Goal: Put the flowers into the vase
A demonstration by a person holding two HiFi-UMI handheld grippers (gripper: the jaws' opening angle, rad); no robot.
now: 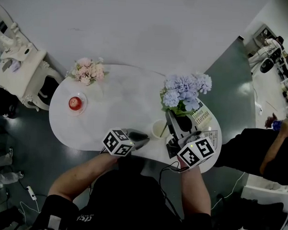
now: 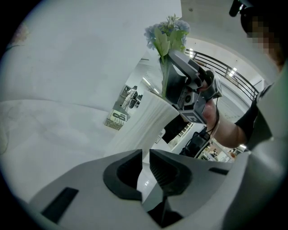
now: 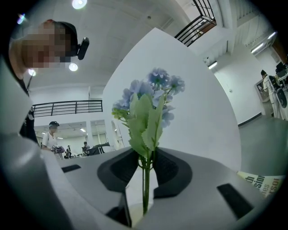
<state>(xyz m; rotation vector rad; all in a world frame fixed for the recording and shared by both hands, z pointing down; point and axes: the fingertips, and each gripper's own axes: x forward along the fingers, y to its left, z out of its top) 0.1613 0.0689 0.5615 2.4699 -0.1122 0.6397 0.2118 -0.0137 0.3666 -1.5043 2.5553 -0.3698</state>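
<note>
While the right gripper (image 3: 146,155) is pinching the green stem (image 3: 146,182) of the blue flowers (image 3: 150,94) between its jaws, the blooms are standing upright above the white vase (image 2: 144,128). The vase is sitting on the tabletop (image 1: 126,94) just beside that gripper. In the left gripper view the stem is running down to the vase mouth; whether its end is already inside cannot be told. The left gripper (image 2: 145,157) is hovering low near the vase, its jaws nearly together, with a narrow slit and nothing between them. A bunch of pink flowers (image 1: 88,70) is sitting well apart at the tabletop's far left. Judgement: the task is partway through. The blue bunch is awaiting lowering and release, and the pink bunch is not yet picked up.
</note>
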